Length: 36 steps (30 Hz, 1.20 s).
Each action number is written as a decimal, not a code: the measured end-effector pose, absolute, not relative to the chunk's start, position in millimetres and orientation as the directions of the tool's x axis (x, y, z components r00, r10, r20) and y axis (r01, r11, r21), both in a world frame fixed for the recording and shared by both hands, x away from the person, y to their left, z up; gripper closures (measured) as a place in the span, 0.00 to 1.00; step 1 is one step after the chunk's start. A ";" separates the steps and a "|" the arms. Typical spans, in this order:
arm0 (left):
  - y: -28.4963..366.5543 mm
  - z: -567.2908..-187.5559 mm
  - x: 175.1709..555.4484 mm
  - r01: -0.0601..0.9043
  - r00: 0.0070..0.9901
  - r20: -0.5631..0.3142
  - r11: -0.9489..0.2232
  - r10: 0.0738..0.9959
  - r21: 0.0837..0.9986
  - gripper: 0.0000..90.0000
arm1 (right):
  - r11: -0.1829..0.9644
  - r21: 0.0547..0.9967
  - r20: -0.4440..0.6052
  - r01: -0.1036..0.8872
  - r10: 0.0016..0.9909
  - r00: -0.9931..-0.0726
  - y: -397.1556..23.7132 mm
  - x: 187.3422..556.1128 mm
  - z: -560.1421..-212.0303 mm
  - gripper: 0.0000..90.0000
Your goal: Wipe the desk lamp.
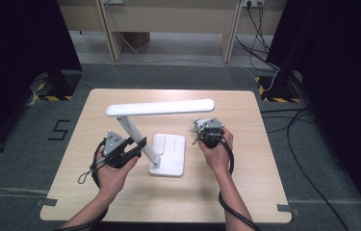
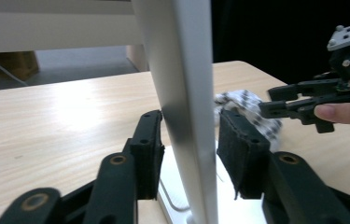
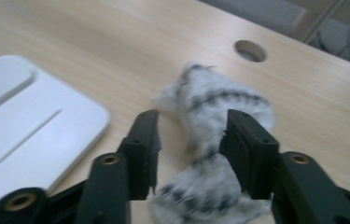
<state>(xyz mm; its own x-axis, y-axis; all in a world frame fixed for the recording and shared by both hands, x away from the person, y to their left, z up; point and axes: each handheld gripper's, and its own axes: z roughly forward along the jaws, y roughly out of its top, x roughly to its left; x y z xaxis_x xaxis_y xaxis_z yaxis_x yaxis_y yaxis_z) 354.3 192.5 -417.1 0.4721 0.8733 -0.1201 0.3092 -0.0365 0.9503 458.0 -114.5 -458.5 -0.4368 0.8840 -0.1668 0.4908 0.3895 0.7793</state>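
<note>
A white desk lamp stands mid-table on its flat base (image 1: 171, 149), its long head (image 1: 161, 107) level above. The slanted stem (image 1: 132, 126) runs between the jaws of my left gripper (image 1: 138, 143). In the left gripper view the stem (image 2: 182, 70) sits against the left pad (image 2: 149, 144), with a thin gap at the right pad; the left gripper (image 2: 189, 123) is open. A white cloth with dark stripes (image 3: 224, 98) lies on the table right of the base. My right gripper (image 3: 189, 126) straddles it, open, its left pad clear of the cloth.
The wooden table (image 1: 120, 192) has a cable hole (image 3: 250, 50) beyond the cloth. The right gripper (image 2: 275, 100) also appears across the lamp, over the cloth (image 2: 245, 102). Dark curtains flank the table, and cables (image 1: 289, 125) trail on the floor at the right.
</note>
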 end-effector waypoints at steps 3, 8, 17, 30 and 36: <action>204.0 -418.8 343.6 0.295 0.502 -0.102 -0.059 0.859 0.954 0.64 | 0.409 0.769 -0.143 0.491 0.859 -0.491 -108.1 443.1 -463.1 0.80; 234.9 -428.5 338.8 0.326 0.487 -0.093 -0.082 0.868 0.942 0.77 | 0.416 0.746 -0.063 0.521 0.822 -0.566 -95.9 422.1 -474.9 0.96; 223.0 -480.8 373.9 0.499 0.522 -0.101 -0.207 0.847 0.841 0.95 | 0.453 0.692 -0.037 0.561 0.800 -0.599 -77.9 414.6 -499.1 1.00; 189.8 -514.7 384.6 0.566 0.561 -0.096 -0.297 0.822 0.769 0.99 | 0.462 0.682 -0.043 0.568 0.800 -0.599 -72.4 418.0 -505.1 1.00; 182.6 -517.7 380.0 0.558 0.577 -0.081 -0.319 0.813 0.766 0.99 | 0.455 0.680 -0.041 0.574 0.806 -0.590 -72.0 420.2 -505.5 1.00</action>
